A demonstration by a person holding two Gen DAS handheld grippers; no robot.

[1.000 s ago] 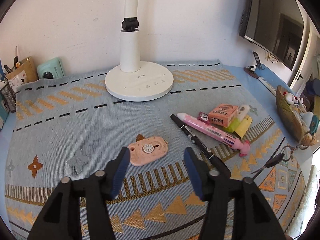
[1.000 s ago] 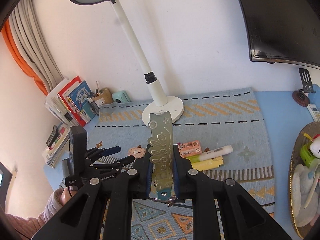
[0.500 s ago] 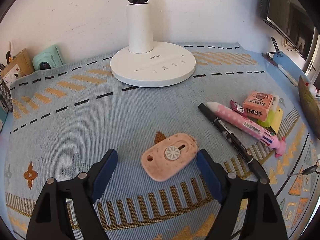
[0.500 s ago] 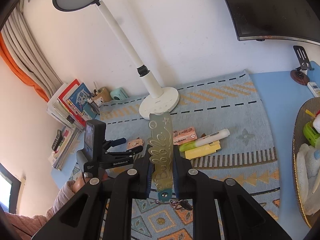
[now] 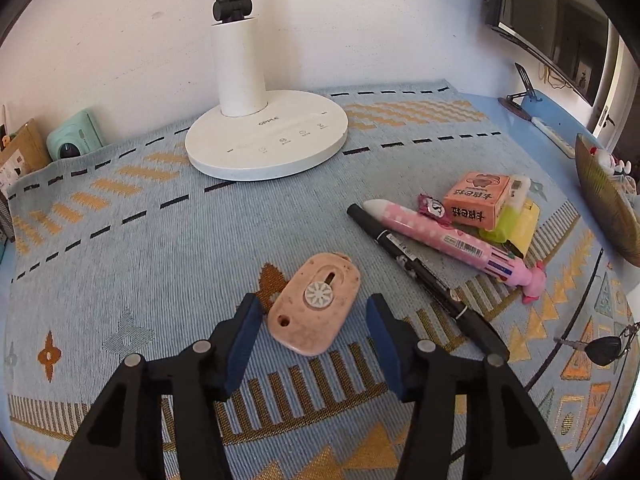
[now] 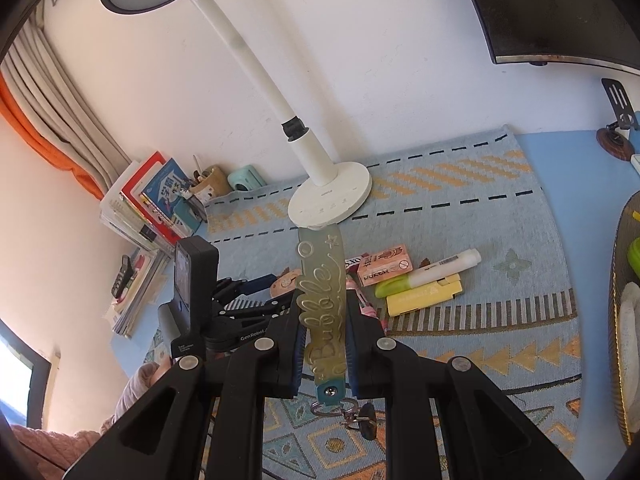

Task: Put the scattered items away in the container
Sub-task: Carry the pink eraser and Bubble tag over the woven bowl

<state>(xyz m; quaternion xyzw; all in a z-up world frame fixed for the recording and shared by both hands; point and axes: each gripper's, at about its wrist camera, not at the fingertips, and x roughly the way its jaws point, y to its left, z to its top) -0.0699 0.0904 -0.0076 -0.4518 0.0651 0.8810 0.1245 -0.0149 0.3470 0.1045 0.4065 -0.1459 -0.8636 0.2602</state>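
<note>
A pink box cutter (image 5: 314, 304) with a white wheel lies on the patterned mat. My left gripper (image 5: 313, 316) is open, with a blue pad on each side of the cutter's near end and small gaps showing. In the right wrist view the same gripper (image 6: 244, 300) reaches in from the left. My right gripper (image 6: 325, 320) is shut on a green "Bubble" keychain strap (image 6: 322, 280), held above the mat with its key ring (image 6: 346, 414) hanging below. A woven basket (image 5: 604, 204) stands at the right edge.
Right of the cutter lie a black marker (image 5: 424, 276), a pink pen (image 5: 448, 240), a wrapped candy (image 5: 432, 209), an orange box (image 5: 478, 198), a green highlighter (image 5: 506, 216) and a yellow item (image 5: 526, 226). A white lamp base (image 5: 266, 140) stands behind. Books (image 6: 148, 208) line the left.
My left gripper has moved forward and down to the pink cutter, and its jaws have narrowed around it. The right gripper still holds the strap and has shifted its view slightly.
</note>
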